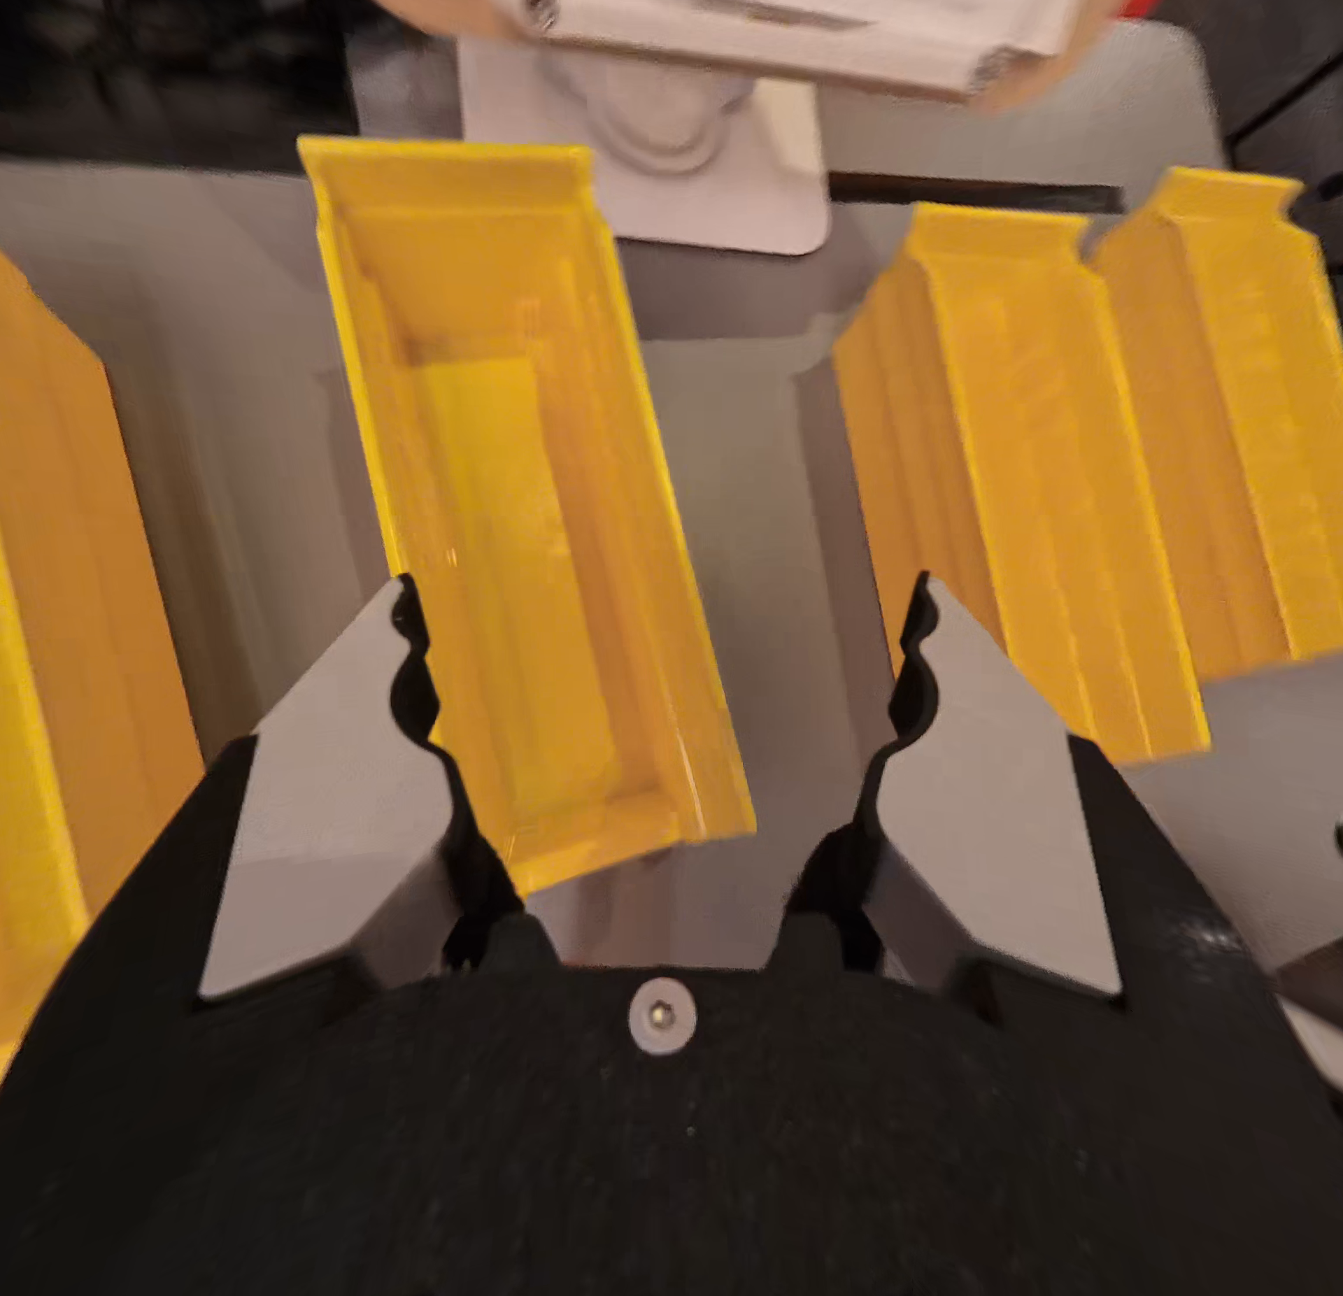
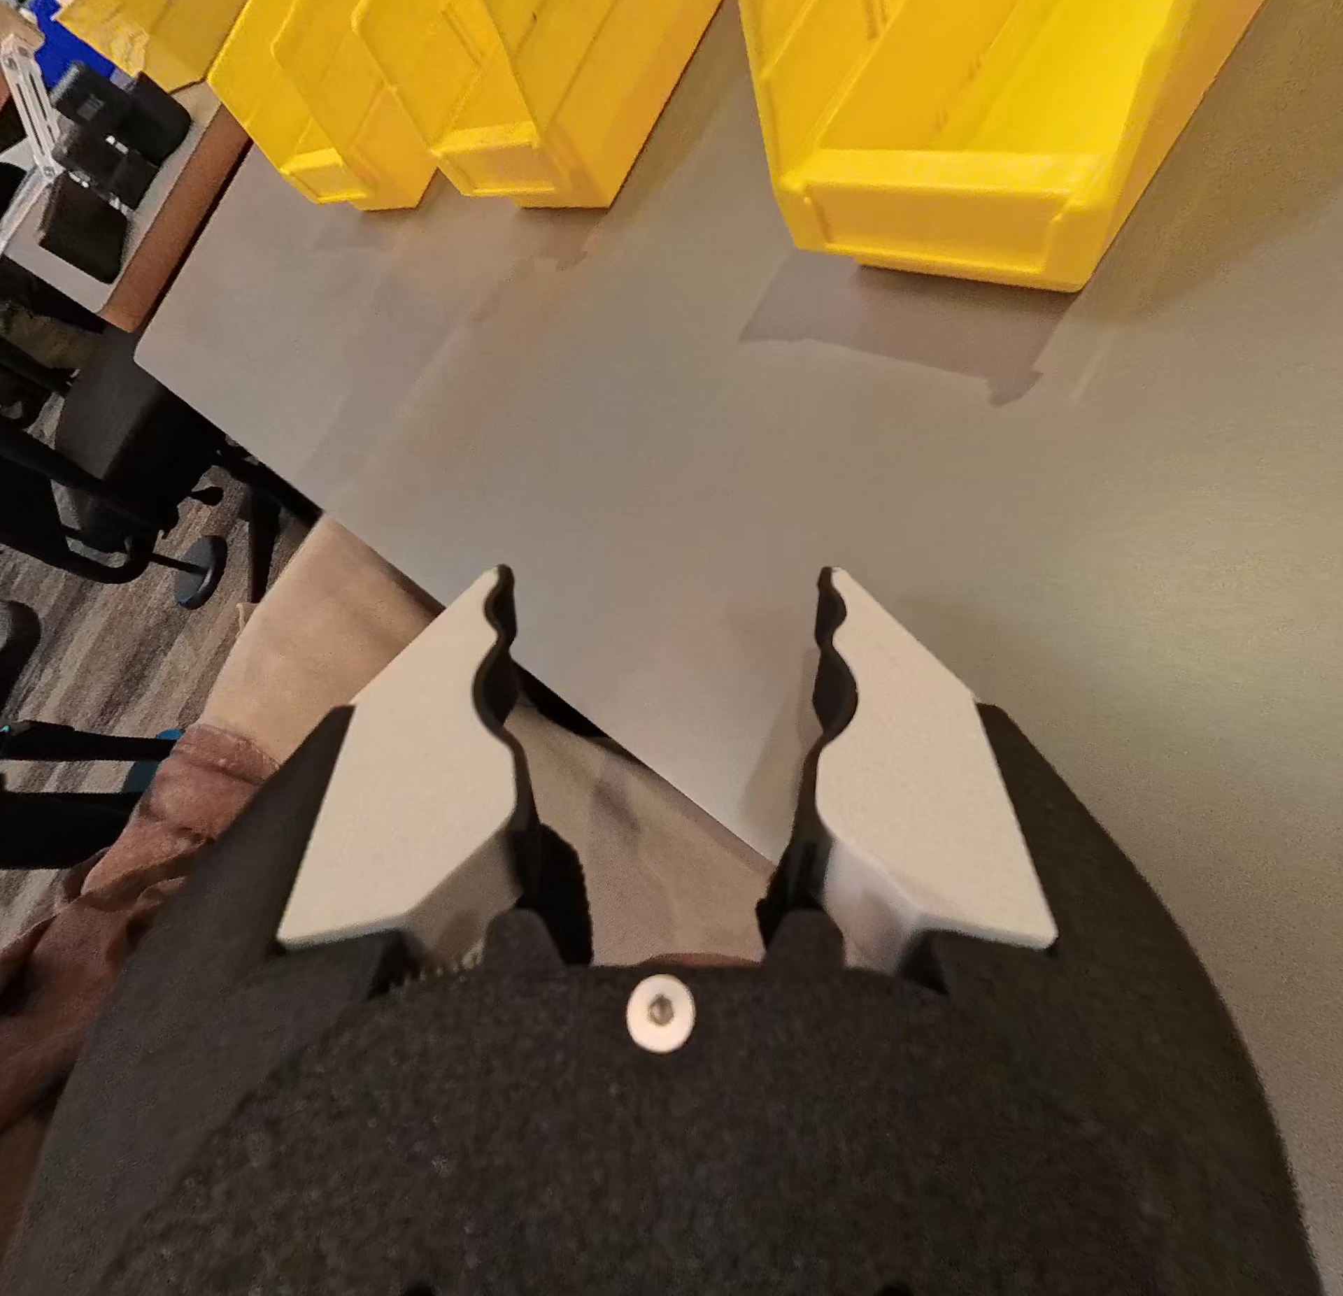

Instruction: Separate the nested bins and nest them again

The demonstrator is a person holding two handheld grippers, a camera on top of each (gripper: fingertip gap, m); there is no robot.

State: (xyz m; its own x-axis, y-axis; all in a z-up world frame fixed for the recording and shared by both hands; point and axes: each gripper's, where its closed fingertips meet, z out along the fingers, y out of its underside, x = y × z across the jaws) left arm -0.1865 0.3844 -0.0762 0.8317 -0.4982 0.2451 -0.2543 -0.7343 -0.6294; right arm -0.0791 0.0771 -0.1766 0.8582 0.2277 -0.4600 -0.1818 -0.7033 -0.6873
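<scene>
The left hand-held gripper [image 1: 665,585] hangs over the grey counter [image 1: 770,534] with its 2 fingers spread wide and nothing between them; the open-topped yellow plastic bin [image 1: 509,505] lies directly ahead of it, its near end just inside the gap and closer to the left finger than to the right. That bin is the landmark for the rest. Its long axis runs away from the left hand-held gripper, leaning a little to the left as it recedes, so the fingers straddle the short near wall, not the long sides. To the right of it, apart across a strip of bare counter, sit 2 more yellow plastic bins side by side [image 1: 1090,462], touching or almost touching along their long walls and angled the same way. To the left of it a further yellow bin wall [image 1: 51,607] is cut off by the picture edge. Beyond its far end stands a white moulded base [image 1: 654,135], blurred. The right hand-held gripper [image 2: 665,585] is also empty, with its fingers parted about half as far again as their own width, and it hovers near the counter's front edge, well apart from every bin [image 2: 981,120] in its view. Judging from this, the bins stand separated and the left one is far nearer the landmark bin, so the next pick-up for re-nesting probably falls to it.
</scene>
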